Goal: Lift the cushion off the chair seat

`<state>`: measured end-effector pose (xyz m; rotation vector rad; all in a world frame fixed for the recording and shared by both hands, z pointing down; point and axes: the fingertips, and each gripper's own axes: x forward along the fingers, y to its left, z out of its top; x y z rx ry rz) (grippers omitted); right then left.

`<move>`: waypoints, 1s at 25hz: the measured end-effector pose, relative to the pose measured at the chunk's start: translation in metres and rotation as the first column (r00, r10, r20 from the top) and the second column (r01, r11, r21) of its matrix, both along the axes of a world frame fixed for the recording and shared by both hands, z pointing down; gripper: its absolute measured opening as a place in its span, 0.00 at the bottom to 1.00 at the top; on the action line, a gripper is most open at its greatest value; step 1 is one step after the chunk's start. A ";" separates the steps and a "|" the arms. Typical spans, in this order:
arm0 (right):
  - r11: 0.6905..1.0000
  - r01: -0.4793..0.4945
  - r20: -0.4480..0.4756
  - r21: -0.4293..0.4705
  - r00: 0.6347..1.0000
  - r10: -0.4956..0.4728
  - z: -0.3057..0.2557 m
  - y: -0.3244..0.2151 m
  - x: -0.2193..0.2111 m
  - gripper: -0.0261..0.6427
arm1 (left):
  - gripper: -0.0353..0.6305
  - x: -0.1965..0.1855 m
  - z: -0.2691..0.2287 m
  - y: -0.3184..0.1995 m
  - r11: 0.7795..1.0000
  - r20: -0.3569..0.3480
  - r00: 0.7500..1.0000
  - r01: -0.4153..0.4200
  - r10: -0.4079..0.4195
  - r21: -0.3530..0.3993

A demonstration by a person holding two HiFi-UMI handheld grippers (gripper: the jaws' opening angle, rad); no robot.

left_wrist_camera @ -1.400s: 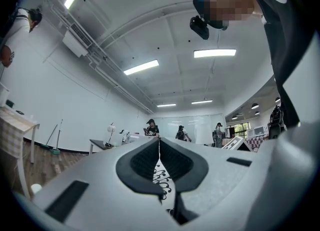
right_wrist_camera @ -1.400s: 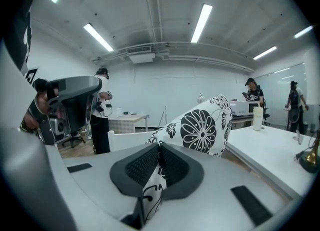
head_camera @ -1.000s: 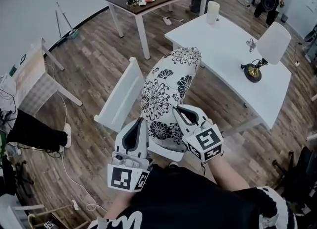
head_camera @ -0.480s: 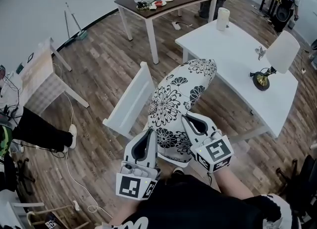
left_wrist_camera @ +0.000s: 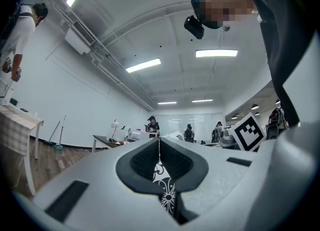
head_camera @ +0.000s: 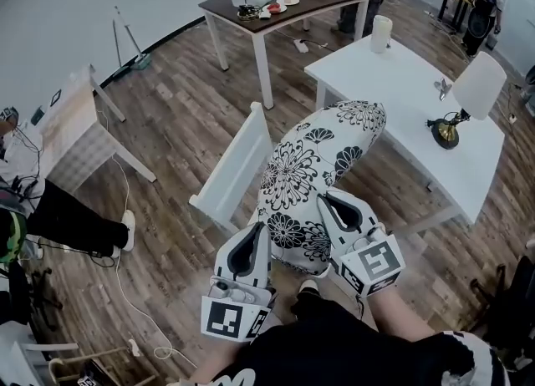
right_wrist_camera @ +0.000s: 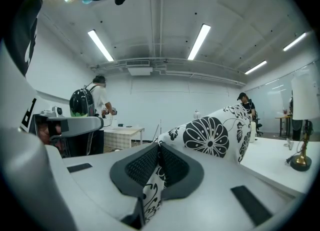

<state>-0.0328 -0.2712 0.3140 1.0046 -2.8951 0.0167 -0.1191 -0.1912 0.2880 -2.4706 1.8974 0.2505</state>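
A white cushion point(head_camera: 311, 177) with black flower print hangs between both grippers above a white chair point(head_camera: 231, 177), its far end tilted up toward the white table. My left gripper point(head_camera: 254, 241) is shut on the cushion's near left edge, and a strip of the printed cloth point(left_wrist_camera: 165, 195) shows pinched between its pads. My right gripper point(head_camera: 333, 206) is shut on the near right edge; the cushion point(right_wrist_camera: 215, 132) bulges up past its jaws. The chair seat is mostly hidden under the cushion.
A white table point(head_camera: 418, 109) with a lamp point(head_camera: 468, 96) and a paper roll point(head_camera: 381, 33) stands right of the chair. A brown-topped table point(head_camera: 276, 17) with small items is behind. A checked side table point(head_camera: 71, 138), cables and a person's leg are at the left. People stand far off.
The cushion and both grippers have shifted right and slightly down in the head view, still gripped. The chair and tables have slid the same way as the head moved.
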 end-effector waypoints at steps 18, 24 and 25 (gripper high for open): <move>0.999 -0.046 0.051 0.015 0.998 0.045 -0.009 0.161 -0.021 0.08 | 0.06 -0.025 -0.008 0.158 0.999 -0.001 0.999 -0.037 0.037 0.025; 0.997 -0.072 0.054 0.030 0.996 0.071 -0.010 0.216 -0.018 0.08 | 0.06 -0.027 -0.011 0.202 0.997 0.005 0.998 -0.065 0.065 0.038; 0.997 -0.074 0.054 0.031 0.996 0.072 -0.012 0.222 -0.017 0.08 | 0.06 -0.027 -0.011 0.206 0.997 0.003 0.998 -0.065 0.065 0.038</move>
